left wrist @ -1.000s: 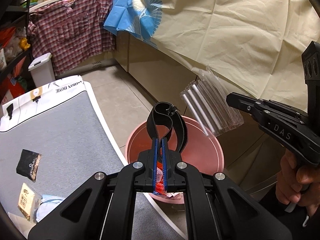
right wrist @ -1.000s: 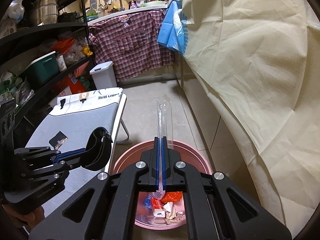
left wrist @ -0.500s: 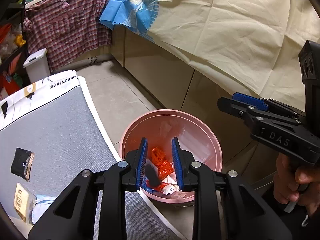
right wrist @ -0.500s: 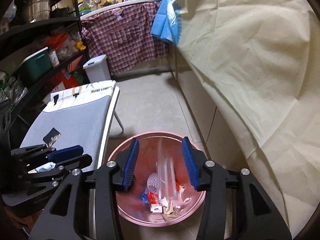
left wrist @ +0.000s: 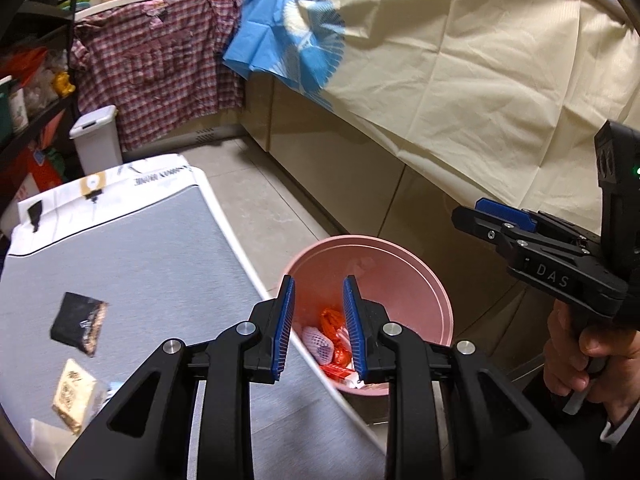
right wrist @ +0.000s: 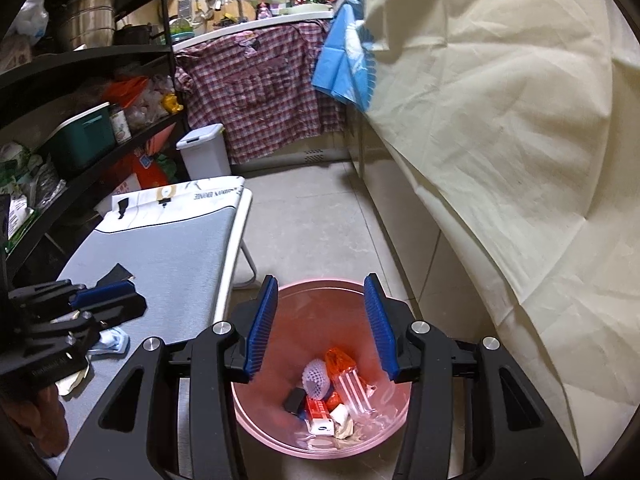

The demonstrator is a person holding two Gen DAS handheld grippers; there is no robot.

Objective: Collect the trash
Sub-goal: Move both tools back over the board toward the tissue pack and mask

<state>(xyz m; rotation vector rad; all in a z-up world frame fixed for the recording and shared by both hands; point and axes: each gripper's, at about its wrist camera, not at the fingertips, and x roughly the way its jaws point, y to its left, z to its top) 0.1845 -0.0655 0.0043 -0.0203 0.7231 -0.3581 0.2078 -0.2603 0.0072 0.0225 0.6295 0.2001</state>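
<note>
A pink bin (left wrist: 400, 248) stands on the floor beside the grey board (left wrist: 140, 264). My left gripper (left wrist: 319, 284) is open and empty, over the board's edge and the bin's near rim. Above the bin (right wrist: 320, 454) my right gripper (right wrist: 321, 280) is also open with nothing between its fingers. In the bin lie a black strap piece (right wrist: 295, 398), a clear plastic sleeve (right wrist: 354, 394), a white foam net (right wrist: 315, 376) and an orange wrapper (right wrist: 340, 360). On the board lie a black wrapper (left wrist: 78, 322) and a tan packet (left wrist: 74, 400).
A cream cloth (left wrist: 500, 80) drapes over the cabinets to the right of the bin. A small white lidded bin (right wrist: 204, 152) stands at the far end of the board. Black shelves (right wrist: 80, 64) full of goods line the left. A blue-white crumpled scrap (right wrist: 114, 340) lies near the left gripper.
Both grippers went from shut to open. The black strap left the left gripper and the clear sleeve left the right one; both now lie in the bin. The left gripper shifted toward the board.
</note>
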